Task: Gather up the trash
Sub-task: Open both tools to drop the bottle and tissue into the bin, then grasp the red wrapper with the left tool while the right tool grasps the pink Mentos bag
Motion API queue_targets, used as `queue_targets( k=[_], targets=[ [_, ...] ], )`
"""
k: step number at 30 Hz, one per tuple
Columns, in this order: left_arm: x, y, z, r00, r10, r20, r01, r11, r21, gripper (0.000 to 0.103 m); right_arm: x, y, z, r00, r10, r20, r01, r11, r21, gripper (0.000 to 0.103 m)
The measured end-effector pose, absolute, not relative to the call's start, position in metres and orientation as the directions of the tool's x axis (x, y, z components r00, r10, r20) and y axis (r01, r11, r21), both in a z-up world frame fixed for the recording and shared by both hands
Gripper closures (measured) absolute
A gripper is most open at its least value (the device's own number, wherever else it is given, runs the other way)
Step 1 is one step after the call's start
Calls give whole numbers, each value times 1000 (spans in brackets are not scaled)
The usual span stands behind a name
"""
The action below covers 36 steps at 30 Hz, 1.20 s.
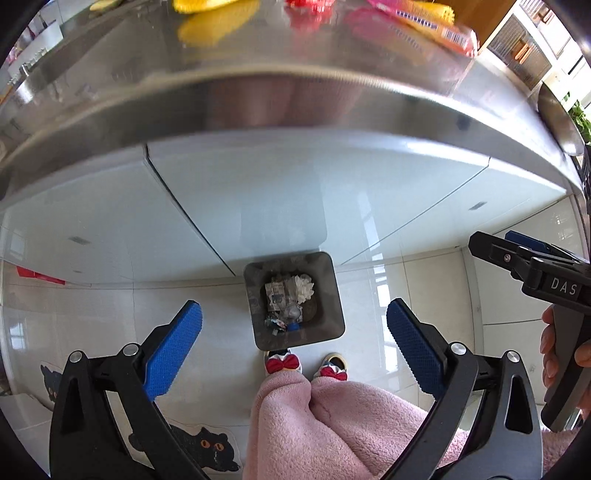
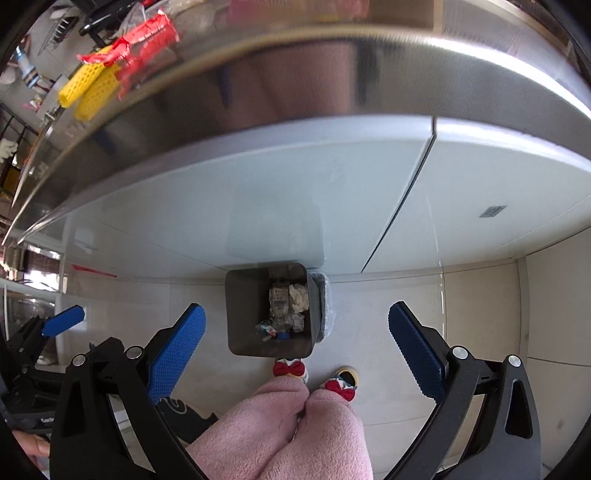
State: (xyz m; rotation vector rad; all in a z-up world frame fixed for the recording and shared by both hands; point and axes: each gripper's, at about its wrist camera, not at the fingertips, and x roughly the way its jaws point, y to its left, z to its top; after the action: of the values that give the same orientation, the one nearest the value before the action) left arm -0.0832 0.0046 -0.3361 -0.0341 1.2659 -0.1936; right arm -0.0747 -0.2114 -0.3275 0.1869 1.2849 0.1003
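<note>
A dark grey square trash bin point(image 1: 255, 295) stands on the floor against the white cabinet, holding crumpled paper and wrappers point(image 1: 291, 295). It also shows in the right wrist view point(image 2: 240, 310). My left gripper point(image 1: 293, 350) is open and empty, high above the bin. My right gripper point(image 2: 295, 350) is open and empty too, beside it and also above the bin. On the steel counter point(image 1: 258, 107) lie a yellow mesh sleeve point(image 2: 88, 88), a red wrapper point(image 2: 147, 37) and a pink-orange packet point(image 1: 417, 22).
The counter edge point(image 2: 332, 96) overhangs white cabinet doors point(image 1: 258, 192). The person's pink trousers point(image 1: 314, 424) and slippers with red bows point(image 1: 282, 363) stand just before the bin. A black cat mat point(image 1: 203, 446) lies on the tiled floor at the left.
</note>
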Motion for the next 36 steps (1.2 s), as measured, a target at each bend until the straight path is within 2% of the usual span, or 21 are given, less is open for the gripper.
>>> queue_targets(
  k=[7, 13, 18, 26, 29, 36],
  targets=[
    [-61, 10, -272, 375, -213, -902, 99, 977, -190, 8, -61, -227, -259, 411, 169, -896, 34, 979, 201, 3],
    [-34, -1, -233, 460, -222, -860, 138, 974, -178, 8, -35, -230, -216, 516, 163, -841, -3, 982, 189, 3],
    [7, -10, -220, 470, -185, -863, 127, 982, -141, 8, 0, -239, -210, 544, 148, -826, 17, 982, 188, 3],
    [55, -22, -228, 480, -211, -852, 145, 976, -160, 9, 47, -248, -222, 553, 86, -828, 36, 991, 127, 3],
    [74, -24, -233, 471, -218, -855, 146, 975, -168, 19, 64, -253, -226, 561, 72, -825, 39, 993, 112, 4],
    [106, -27, -251, 444, -212, -871, 135, 976, -169, 31, 96, -261, -241, 566, 65, -822, 32, 994, 100, 5]
  ],
)
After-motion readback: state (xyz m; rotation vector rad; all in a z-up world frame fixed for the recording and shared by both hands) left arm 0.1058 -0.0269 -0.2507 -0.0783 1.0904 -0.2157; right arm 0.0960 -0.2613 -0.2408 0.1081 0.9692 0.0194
